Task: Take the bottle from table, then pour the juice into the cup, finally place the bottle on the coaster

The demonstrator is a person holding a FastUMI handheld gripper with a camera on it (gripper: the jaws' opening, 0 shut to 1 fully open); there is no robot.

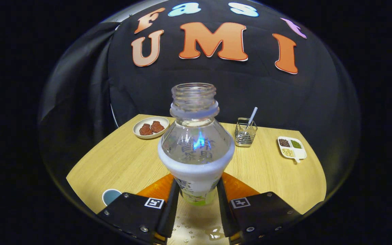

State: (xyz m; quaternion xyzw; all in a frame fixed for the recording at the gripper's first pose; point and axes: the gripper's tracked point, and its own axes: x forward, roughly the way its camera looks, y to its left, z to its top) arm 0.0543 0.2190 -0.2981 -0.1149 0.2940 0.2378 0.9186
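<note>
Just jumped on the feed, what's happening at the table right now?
The handheld gripper is shut on the bottle, which stands upright between the fingers with its cap off. An orange coaster shows beneath and behind the bottle's base. The cup sits just outside the left finger, and some droplets lie on the table between the fingers. Beyond are a plate with brown pieces, a wire holder and a divided dish.

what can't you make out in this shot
- Orange coaster, gripper view: mostly hidden behind the clear uncapped plastic bottle and the black gripper, whose fingers press the bottle's sides.
- Pale blue cup: partly covered by the left finger block, contents unseen.
- Bottle's base: screened by the fingers, so resting or lifted is unclear.
- Juice level: label hides it.
- White divided dish: fillings too small to identify.
</note>
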